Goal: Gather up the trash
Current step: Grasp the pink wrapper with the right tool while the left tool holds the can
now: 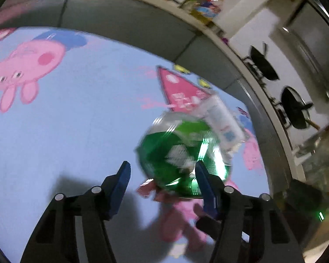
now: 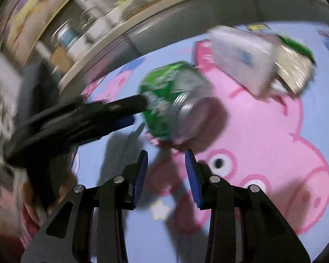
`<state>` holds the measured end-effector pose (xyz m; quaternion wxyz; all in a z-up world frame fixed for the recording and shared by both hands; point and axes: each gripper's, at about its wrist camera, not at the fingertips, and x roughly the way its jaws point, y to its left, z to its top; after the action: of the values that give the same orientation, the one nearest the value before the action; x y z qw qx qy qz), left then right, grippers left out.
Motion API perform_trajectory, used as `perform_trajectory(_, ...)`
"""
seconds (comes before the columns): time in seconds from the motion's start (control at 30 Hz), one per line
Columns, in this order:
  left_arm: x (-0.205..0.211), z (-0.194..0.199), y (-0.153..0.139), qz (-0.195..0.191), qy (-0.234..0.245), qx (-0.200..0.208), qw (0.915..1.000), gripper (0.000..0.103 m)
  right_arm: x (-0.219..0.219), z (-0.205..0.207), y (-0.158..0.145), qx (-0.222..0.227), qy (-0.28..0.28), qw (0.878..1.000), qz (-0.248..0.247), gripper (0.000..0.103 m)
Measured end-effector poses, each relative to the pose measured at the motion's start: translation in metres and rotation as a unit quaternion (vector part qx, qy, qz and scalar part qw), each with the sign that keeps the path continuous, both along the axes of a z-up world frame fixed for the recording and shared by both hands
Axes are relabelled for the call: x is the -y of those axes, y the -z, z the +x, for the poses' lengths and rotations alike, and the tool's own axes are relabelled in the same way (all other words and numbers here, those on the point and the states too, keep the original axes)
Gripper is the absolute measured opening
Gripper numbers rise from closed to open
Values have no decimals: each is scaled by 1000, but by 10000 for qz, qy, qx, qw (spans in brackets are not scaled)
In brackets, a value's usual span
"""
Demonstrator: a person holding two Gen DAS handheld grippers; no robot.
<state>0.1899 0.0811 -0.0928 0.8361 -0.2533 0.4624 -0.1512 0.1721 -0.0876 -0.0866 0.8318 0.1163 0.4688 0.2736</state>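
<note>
My left tongs (image 1: 162, 184) are spread wide around the green can (image 1: 182, 160), lower right of centre in the left view — blurred, so I can't tell whether either pad touches it. The can lies on its side on the cartoon-pig mat (image 1: 65, 131), the white packet (image 1: 221, 118) just beyond. My right tongs (image 2: 166, 175) hang half-open and empty below the can. Approach step, I'd say — next I need to centre and squeeze

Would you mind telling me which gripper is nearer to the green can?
Left. The left gripper is open with one fingertip against the green can; the right gripper is open just short of it.
</note>
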Motion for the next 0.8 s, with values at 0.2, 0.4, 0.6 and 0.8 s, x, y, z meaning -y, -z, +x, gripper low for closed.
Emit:
perform_trajectory(0.2, -22, -3, 2, -209, -189, -41, 9996, 61, 43, 18, -22, 260, 761, 9957, 449, 37)
perform_trajectory(0.4, -8, -12, -9, -382, 129, 113, 9991, 61, 55, 55, -29, 313, 1046, 9933, 370, 38)
perform_trajectory(0.6, 0, -10, 7, -559, 258, -121, 9980, 61, 33, 70, -1, -113, 957, 9951, -224, 21)
perform_trajectory(0.8, -1, -7, 3, -508, 216, 26, 9985, 57, 29, 56, 17, -360, 869, 9954, -203, 16)
